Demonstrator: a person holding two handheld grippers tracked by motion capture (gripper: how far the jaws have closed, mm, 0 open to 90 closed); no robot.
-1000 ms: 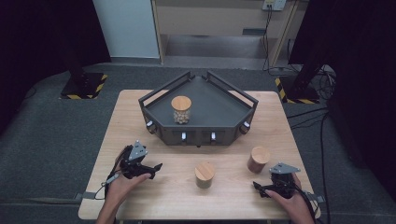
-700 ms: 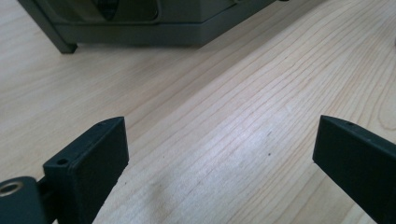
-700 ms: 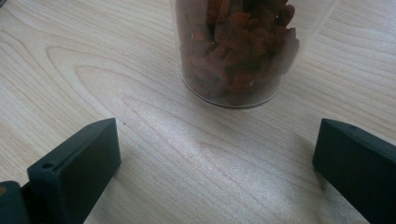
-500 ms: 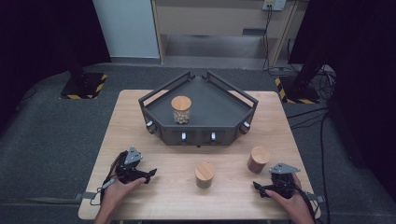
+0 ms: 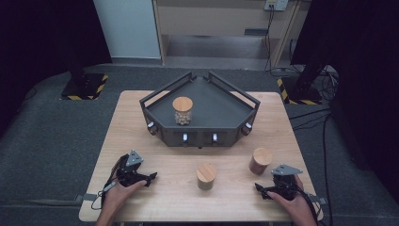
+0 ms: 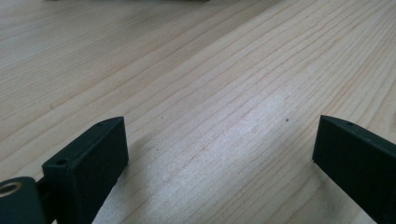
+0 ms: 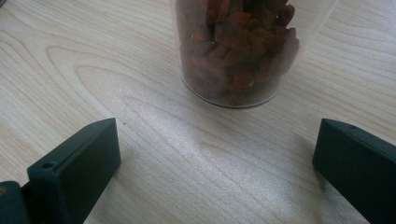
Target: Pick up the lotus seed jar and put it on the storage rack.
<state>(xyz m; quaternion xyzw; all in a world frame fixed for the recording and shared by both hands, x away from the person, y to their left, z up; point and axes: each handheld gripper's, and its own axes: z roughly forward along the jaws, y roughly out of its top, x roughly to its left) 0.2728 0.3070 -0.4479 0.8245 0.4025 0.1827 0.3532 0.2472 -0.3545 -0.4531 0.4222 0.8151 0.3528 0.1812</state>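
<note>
My left gripper [image 5: 149, 178] rests low on the wooden table [image 5: 123, 123] near its front left. In the left gripper view its jaws [image 6: 219, 140] stand wide open over bare wood. At the front right my right gripper [image 5: 261, 190] is open too. A clear jar of reddish-brown dried pieces [image 7: 243, 51] stands just beyond its fingertips, not between them. In the high view that wooden-lidded jar [image 5: 260, 160] is at the right. A second lidded jar [image 5: 206, 175] stands at the table's middle front.
A dark angular tray [image 5: 221, 110] with raised rails sits at the table's far middle. It holds a third wooden-lidded jar [image 5: 182, 110] with pale contents. A cable trails from each gripper toward the front edge. Grey floor surrounds the table.
My left gripper has slid a little back toward the front edge and lower onto the table. The right gripper and the jars have stayed put.
</note>
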